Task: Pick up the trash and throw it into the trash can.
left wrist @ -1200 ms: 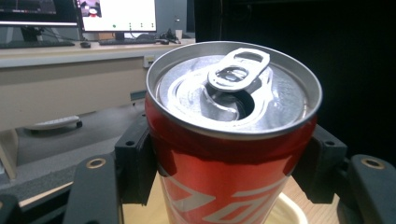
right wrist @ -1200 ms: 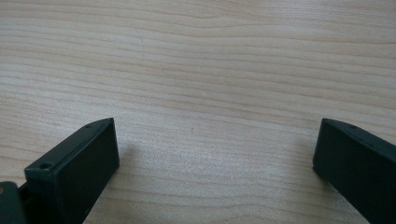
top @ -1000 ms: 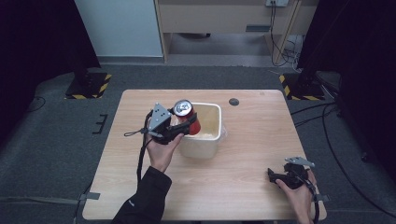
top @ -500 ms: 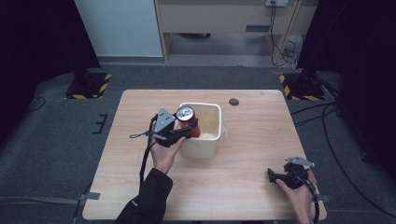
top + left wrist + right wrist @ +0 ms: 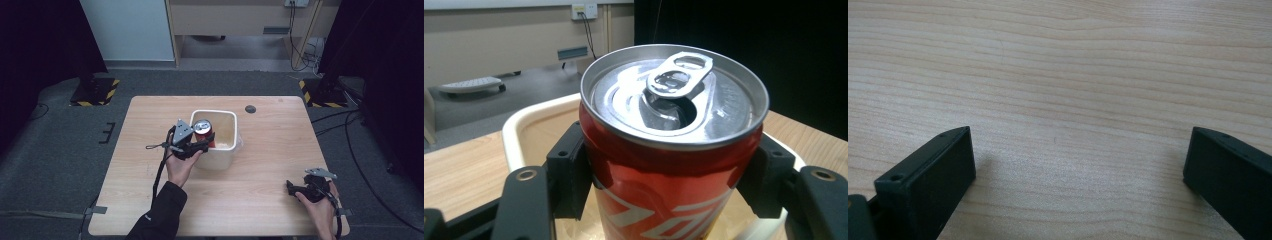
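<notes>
The left gripper [image 5: 202, 145] holds the red can [image 5: 203, 131] tight over the white bin [image 5: 226, 150], not let go yet, while the right gripper [image 5: 292, 188] rests open on the table [image 5: 280, 130].

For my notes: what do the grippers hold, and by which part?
The left gripper holds the can by its sides, below the rim. The right gripper holds nothing.

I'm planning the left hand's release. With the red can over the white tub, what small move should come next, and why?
Probably lower it further before opening. The left gripper is shut on the red can, upright above the white tub, whose floor appears well below the can.
</notes>
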Demonstrator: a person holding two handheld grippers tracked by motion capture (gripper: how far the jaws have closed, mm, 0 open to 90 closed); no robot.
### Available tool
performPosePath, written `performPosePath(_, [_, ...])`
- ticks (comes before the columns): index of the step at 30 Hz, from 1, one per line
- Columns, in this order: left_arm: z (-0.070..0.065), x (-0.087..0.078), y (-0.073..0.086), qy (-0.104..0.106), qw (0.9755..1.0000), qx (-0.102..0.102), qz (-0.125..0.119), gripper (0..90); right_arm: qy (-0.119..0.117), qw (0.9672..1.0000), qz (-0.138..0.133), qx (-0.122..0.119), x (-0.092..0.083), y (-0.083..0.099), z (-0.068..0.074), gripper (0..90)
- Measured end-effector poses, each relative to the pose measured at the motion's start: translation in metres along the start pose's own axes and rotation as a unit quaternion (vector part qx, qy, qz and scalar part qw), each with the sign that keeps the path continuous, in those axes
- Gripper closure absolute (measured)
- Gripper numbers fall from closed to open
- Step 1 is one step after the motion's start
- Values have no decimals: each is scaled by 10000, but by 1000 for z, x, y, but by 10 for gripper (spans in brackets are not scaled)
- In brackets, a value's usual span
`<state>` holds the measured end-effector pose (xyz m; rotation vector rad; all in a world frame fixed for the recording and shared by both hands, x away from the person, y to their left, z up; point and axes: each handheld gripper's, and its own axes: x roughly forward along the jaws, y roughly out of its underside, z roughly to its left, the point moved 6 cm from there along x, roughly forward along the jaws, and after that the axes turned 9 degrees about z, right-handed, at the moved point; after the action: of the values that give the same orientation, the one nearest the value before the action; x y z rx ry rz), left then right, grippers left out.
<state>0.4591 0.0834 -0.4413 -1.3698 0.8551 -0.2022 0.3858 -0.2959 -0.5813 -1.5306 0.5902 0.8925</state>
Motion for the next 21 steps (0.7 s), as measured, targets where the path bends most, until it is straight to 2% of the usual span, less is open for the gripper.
performPosePath(12, [1, 11, 17, -4, 9995, -101, 305, 319, -2, 10000, -1, -7, 0, 0, 0, 4])
performPosePath(21, [0, 12, 20, -67, 9997, -43, 219, 267, -4, 10000, -2, -11, 0, 0, 0, 4])
